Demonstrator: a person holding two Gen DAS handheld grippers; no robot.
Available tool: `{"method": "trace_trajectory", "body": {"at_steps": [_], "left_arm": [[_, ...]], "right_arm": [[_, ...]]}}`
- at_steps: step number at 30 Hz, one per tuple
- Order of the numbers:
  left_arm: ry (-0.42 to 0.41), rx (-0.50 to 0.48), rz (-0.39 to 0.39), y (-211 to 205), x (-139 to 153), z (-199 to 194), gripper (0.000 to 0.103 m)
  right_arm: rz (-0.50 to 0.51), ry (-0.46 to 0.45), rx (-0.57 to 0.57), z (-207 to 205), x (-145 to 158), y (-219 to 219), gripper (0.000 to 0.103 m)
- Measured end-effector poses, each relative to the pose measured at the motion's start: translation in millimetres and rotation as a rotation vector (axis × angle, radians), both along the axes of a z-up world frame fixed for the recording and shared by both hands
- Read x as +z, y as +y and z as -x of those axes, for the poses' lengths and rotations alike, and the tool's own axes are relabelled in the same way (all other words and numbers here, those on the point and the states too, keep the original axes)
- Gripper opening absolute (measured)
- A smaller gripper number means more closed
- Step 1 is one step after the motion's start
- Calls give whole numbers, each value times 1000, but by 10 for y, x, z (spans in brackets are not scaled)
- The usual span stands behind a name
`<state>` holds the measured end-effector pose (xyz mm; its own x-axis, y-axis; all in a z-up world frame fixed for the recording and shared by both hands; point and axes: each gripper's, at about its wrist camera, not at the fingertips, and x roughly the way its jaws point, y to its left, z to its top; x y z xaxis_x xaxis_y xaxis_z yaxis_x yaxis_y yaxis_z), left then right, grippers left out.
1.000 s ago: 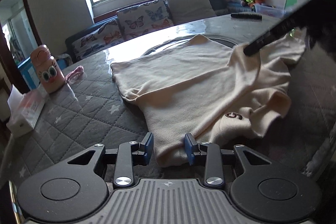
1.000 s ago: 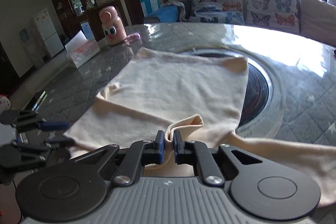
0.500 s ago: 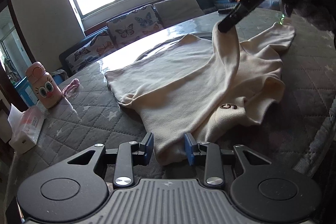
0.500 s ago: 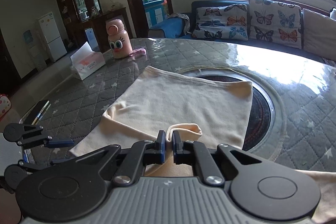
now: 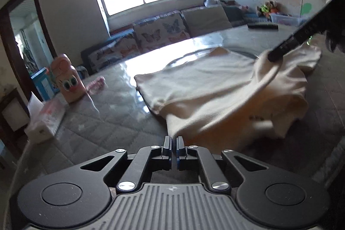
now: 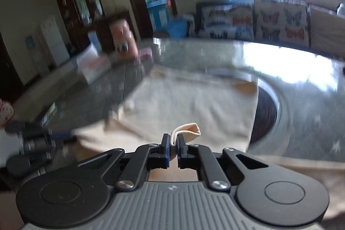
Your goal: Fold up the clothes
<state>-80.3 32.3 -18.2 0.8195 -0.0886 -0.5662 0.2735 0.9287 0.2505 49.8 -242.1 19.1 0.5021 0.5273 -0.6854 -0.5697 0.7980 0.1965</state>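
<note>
A cream shirt (image 5: 207, 87) lies spread on the grey quilted table cover (image 5: 103, 122). My left gripper (image 5: 174, 142) is at the shirt's near corner, its jaws closing with the pads almost together and the edge of the cloth pinched between them. My right gripper (image 6: 173, 142) is shut on a small fold of the same shirt (image 6: 189, 129). In the left wrist view the right gripper (image 5: 273, 56) comes in from the upper right and holds that fold lifted off the table. The left gripper (image 6: 49, 135) shows blurred at the left edge of the right wrist view.
A pink bottle with cartoon eyes (image 5: 68, 83) and a tissue box (image 5: 46, 122) stand at the table's left side. A dark remote (image 5: 262, 25) lies at the far right. A round dark inset (image 6: 267, 113) sits under the shirt's far end. A sofa with butterfly cushions (image 5: 159, 32) is behind the table.
The left jaws stood open around the shirt's near corner and have come together on it. The right gripper keeps its hold on the fold.
</note>
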Motion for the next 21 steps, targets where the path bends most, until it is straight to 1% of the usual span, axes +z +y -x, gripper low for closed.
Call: {"method": "trace_trajectory", "body": {"at_steps": [1,2,4,6,10,12,13,14,17,19,21], "left_arm": [[16,-4,-11,-2,-30,2,5],[32,-7,-23,-5,-61,4,8],[50,-7,-20,35,-59,5,9],[43,3,3,111,31,1,10],[3,34,65,185,278,-66,13],[-4,41,96,156,348,-180,13],[-3,41,108,123,357,-253,13],[5,34,121,83,349,-332,13],[40,3,152,-44,276,-571,13],[63,-9,148,-119,194,-720,13],[83,0,140,-152,112,-850,12]], "right_arm": [[22,30,9,24,-97,-3,7],[41,39,15,46,-146,-4,8],[79,48,25,90,-217,-3,10],[86,27,37,103,-161,-27,13],[74,-32,36,37,-26,-20,14],[71,-33,32,-51,-51,19,17],[73,-31,28,-97,-80,41,22],[74,-29,24,-143,-110,64,24],[86,-13,2,-259,-239,108,23],[94,-15,-5,-302,-305,130,23],[114,-35,-4,-313,-335,149,23]]}}
